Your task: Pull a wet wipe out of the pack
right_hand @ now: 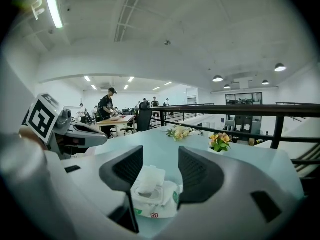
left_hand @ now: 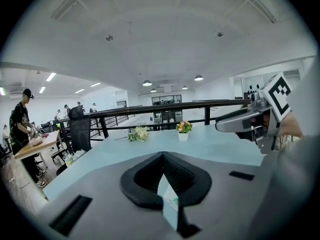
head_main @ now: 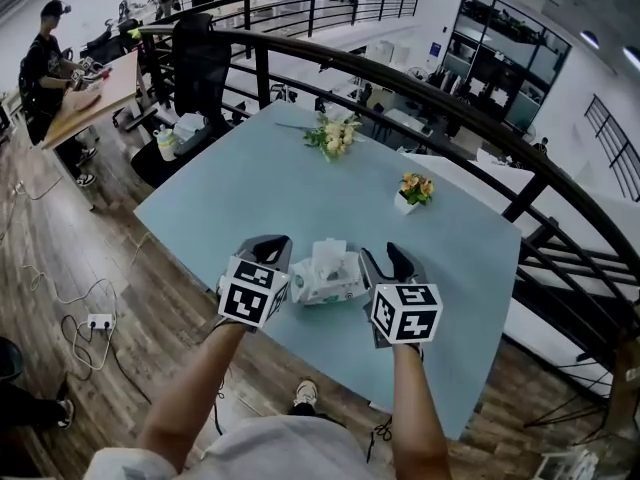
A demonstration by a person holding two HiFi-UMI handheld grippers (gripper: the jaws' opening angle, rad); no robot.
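A white wet-wipe pack (head_main: 327, 276) lies on the light blue table (head_main: 250, 183) near its front edge, with its lid flipped up. My left gripper (head_main: 270, 256) sits at the pack's left end. In the left gripper view its jaws (left_hand: 162, 156) meet, shut, and a sliver of the pack (left_hand: 170, 206) shows below them. My right gripper (head_main: 386, 262) is at the pack's right end. In the right gripper view it (right_hand: 160, 154) stands open, with the pack (right_hand: 155, 199) and its raised lid (right_hand: 150, 176) low between the jaws. No wipe is held.
A small white pot of orange flowers (head_main: 414, 190) and a lying bouquet (head_main: 333, 134) are farther back on the table. A black railing (head_main: 420, 78) curves behind it. A black chair (head_main: 200, 63) stands at the far left corner. A person (head_main: 45, 63) works at a wooden desk.
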